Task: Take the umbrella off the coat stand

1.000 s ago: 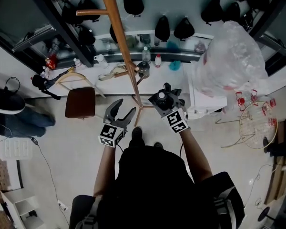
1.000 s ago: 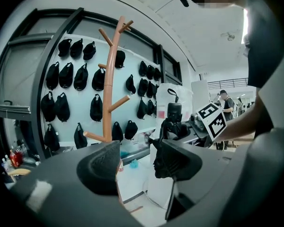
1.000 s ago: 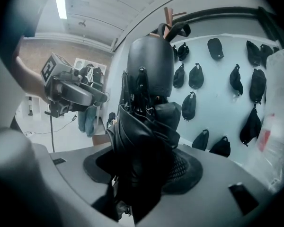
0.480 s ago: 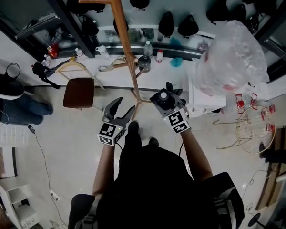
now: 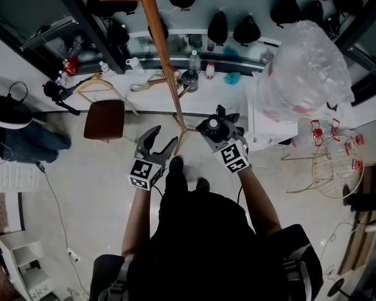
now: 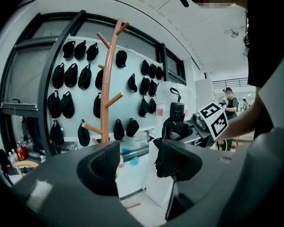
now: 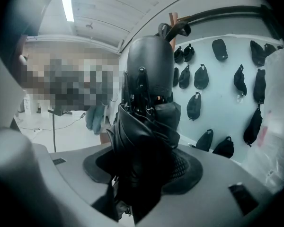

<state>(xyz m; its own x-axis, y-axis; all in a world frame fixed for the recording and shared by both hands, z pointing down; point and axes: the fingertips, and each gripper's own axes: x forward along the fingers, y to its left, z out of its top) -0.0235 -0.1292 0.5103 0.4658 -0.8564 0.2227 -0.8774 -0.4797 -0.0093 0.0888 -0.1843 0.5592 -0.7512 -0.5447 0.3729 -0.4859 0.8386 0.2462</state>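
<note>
The black folded umbrella (image 5: 214,125) stands upright between the jaws of my right gripper (image 5: 218,126), which is shut on it just right of the stand's foot. In the right gripper view the umbrella (image 7: 146,112) fills the middle, its bunched fabric squeezed between the pads of that gripper (image 7: 142,169). The wooden coat stand (image 5: 164,58) rises ahead of me with bare pegs; its pole (image 6: 106,93) also shows in the left gripper view. My left gripper (image 5: 158,142) is open and empty, left of the stand's foot, and the left gripper's (image 6: 137,157) jaws stand apart with nothing between them.
A brown stool (image 5: 104,119) sits to the left of the stand. Behind it runs a white counter (image 5: 144,83) with bottles. A big clear plastic bag (image 5: 304,74) tops a white cabinet on the right, next to a wire basket (image 5: 335,165). Black caps (image 5: 218,27) hang on the wall.
Both grippers have drifted a little across the floor view, keeping their spacing. The right one still grips the umbrella and the left one stays open.
</note>
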